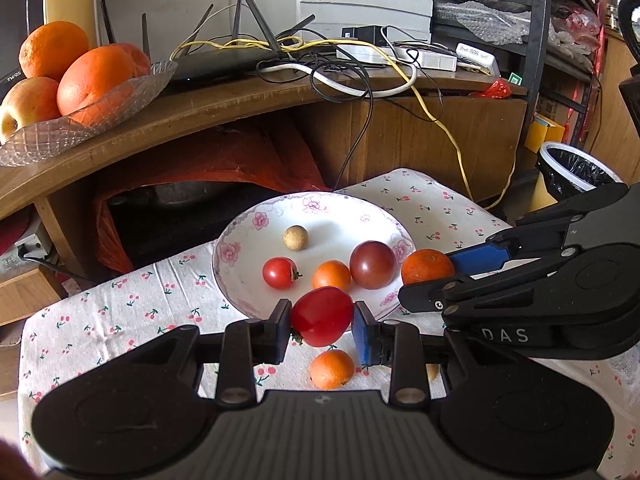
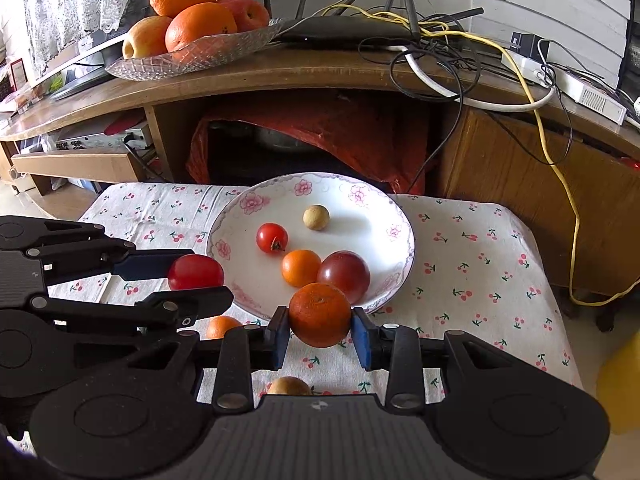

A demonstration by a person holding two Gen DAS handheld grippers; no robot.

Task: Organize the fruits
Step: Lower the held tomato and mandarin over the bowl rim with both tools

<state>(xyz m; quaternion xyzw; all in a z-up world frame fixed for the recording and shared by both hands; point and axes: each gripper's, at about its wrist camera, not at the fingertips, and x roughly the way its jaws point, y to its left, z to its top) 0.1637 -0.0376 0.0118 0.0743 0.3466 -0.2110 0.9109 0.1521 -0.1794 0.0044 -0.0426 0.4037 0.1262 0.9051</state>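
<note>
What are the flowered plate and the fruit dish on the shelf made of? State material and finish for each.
Flowered plate: looks like glazed ceramic, glossy white with printed pink flowers and soft reflections. Fruit dish: clear cut glass or moulded plastic; the diamond facets are see-through, but the pictures cannot settle which.

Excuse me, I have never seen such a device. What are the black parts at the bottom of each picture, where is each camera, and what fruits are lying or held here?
The black parts are two hand-held grippers; a person holds one in each hand. Each carries a camera looking forward along its two fingers, so each picture shows its own gripper at the bottom and the other gripper at the side.

The left gripper is closed on a red tomato. The right gripper is closed on a small orange.

On the cherry-print cloth stands a flowered plate with a small tomato, an orange fruit, a dark tomato and a beige round fruit. Another orange fruit lies on the cloth, near the left gripper.
</note>
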